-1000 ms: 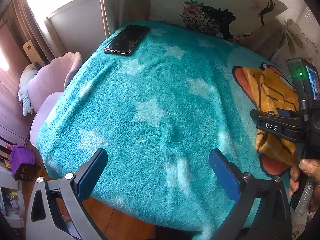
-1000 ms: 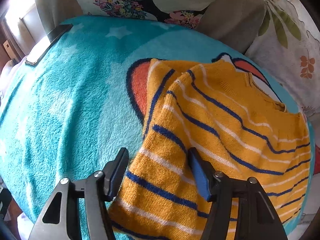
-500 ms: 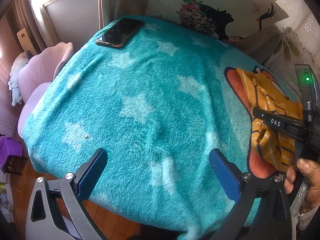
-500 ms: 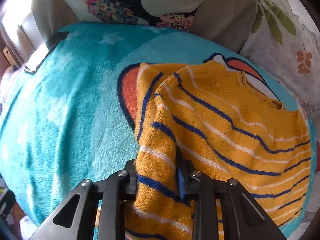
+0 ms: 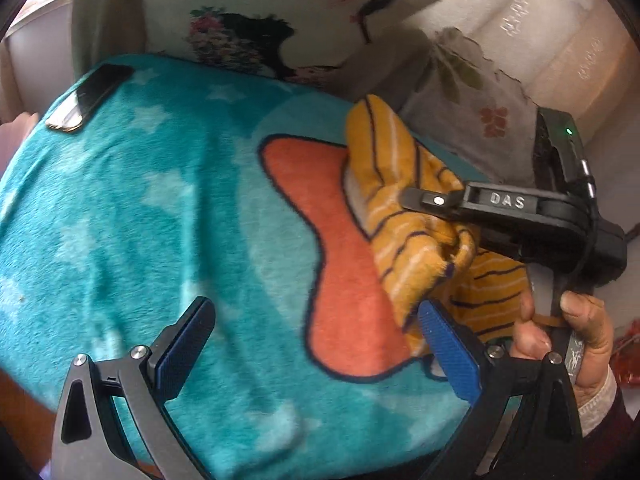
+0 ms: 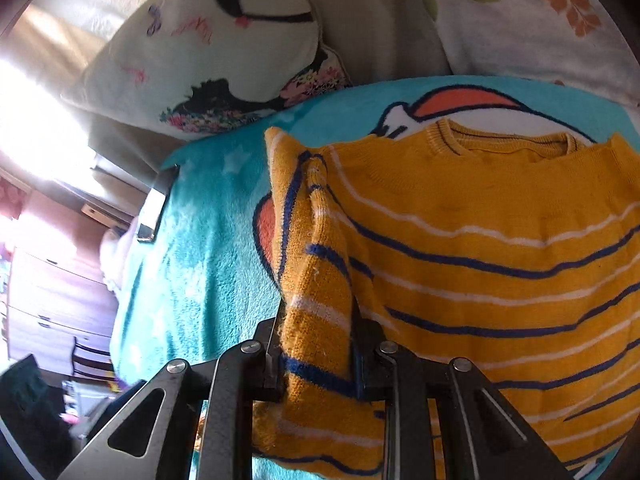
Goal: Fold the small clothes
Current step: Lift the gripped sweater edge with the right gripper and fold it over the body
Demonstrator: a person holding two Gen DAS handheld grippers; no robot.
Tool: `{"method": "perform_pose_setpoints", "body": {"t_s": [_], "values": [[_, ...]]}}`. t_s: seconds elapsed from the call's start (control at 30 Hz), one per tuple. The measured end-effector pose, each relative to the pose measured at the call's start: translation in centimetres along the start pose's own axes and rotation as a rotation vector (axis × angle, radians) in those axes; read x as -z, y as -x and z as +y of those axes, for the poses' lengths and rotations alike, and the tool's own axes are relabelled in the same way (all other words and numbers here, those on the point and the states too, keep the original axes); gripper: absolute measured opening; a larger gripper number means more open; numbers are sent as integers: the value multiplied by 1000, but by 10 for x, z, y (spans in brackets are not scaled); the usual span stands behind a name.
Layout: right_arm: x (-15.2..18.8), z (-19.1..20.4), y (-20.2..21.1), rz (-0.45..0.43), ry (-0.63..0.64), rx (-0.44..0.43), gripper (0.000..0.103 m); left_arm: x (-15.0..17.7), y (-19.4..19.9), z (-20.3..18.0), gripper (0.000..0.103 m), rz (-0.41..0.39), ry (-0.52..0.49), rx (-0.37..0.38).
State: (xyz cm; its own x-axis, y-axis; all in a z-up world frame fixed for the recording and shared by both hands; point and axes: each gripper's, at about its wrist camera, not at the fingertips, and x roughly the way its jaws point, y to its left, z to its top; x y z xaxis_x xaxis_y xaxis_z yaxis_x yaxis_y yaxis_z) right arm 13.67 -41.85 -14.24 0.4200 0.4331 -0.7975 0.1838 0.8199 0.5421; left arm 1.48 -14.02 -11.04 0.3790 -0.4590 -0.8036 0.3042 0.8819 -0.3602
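A small yellow sweater [image 6: 480, 208] with blue and white stripes lies on the right side of a teal star blanket [image 5: 160, 200]. My right gripper [image 6: 318, 364] is shut on the sweater's left sleeve and lifts it off the blanket, over the body. In the left wrist view the right gripper [image 5: 436, 204] holds the raised sleeve [image 5: 400, 200]. My left gripper [image 5: 316, 352] is open and empty, low over the blanket's orange fish print, its right finger beside the hanging sleeve edge.
A black phone [image 5: 90, 96] lies at the blanket's far left corner. Printed cushions [image 5: 280, 24] stand behind the blanket, and a floral cushion [image 6: 540, 12] at the back right. The blanket's near edge drops off to a wooden floor [image 5: 24, 400].
My right gripper, half open a second ago, closed on the sleeve and lifted it up over the sweater. My left gripper moved right toward the sweater, staying open.
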Motion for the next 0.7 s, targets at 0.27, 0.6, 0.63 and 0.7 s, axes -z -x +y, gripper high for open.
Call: {"method": "perform_pose_setpoints", "body": {"t_s": [0.27, 0.6, 0.63, 0.7], "values": [[-10, -42, 24, 58, -34, -172, 24, -15, -34, -89, 101, -45, -172, -15], [-13, -59, 23, 81, -38, -226, 24, -40, -59, -107, 26, 51, -141, 63], [-12, -63, 24, 75, -49, -230, 24, -38, -59, -113, 26, 48, -152, 44], [-10, -75, 32, 56, -74, -242, 24, -35, -60, -129, 26, 48, -178, 41]]}}
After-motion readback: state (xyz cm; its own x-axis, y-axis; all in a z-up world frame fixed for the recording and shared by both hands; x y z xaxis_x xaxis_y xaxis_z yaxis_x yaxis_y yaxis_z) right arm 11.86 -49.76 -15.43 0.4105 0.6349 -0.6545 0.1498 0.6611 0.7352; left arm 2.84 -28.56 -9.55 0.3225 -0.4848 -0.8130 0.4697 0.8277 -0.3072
